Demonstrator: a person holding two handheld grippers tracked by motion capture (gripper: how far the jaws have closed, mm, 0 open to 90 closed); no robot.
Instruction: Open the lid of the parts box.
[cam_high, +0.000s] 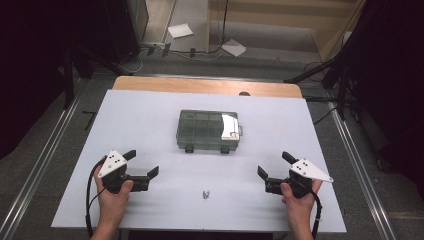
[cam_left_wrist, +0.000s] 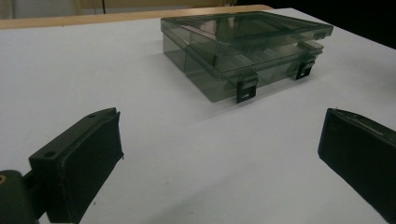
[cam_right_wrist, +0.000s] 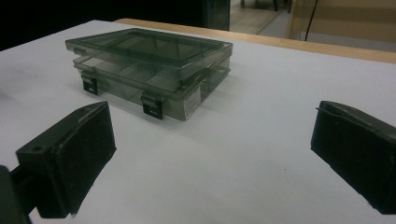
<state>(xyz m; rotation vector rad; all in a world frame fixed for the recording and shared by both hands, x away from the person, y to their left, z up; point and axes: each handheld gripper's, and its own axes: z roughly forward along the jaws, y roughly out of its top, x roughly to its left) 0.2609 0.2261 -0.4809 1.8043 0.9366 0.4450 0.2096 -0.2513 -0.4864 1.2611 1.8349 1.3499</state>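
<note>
My left gripper (cam_high: 142, 163) sits low by the near edge of the white table (cam_high: 140, 125), and its jaws are wide open with nothing in them. My right gripper (cam_high: 275, 164) is on the other side, also near me, and its jaws are wide open and hold nothing too. Between my two grippers, close to the near edge, lie some tiny screws (cam_high: 205, 193), too small to see well. Farther out, in the middle of the table, sits a see-through grey box (cam_high: 206, 131). Its lid is shut, and two dark clips (cam_left_wrist: 246, 89) hang on the side facing me. The box is well apart from both my grippers.
</note>
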